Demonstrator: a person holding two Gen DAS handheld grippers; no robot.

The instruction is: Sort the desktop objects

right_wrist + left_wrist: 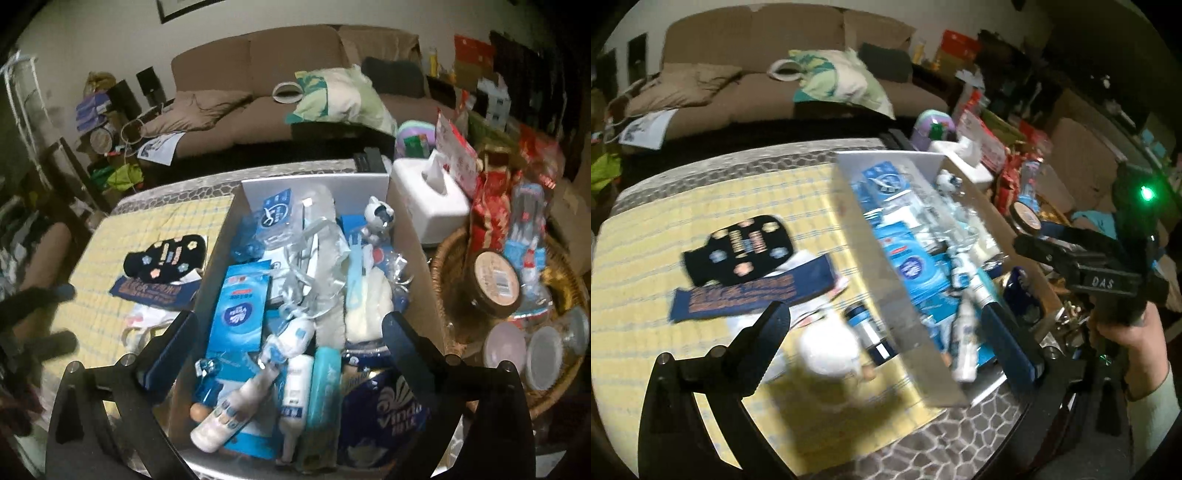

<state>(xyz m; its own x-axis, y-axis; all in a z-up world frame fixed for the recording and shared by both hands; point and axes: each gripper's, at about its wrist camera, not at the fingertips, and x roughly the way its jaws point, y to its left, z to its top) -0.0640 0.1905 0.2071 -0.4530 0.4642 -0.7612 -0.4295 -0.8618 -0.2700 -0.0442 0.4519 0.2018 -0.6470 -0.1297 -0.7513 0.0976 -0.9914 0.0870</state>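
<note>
My left gripper (pixel 886 325) spread wide over a blurred white bottle (pixel 829 352) beside the box (pixel 905 295), my right gripper (pixel 291 325) wide above the box's toiletries, nothing held

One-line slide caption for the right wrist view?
Open right gripper hovers over a white bin crammed with toiletries and tissue packs.

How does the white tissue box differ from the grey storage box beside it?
The white tissue box is closed on top, with one tissue sticking out; the grey storage box is open and full of packets and bottles. The tissue box is smaller and white, while the storage box is larger and grey. Both stand on the table.
</note>
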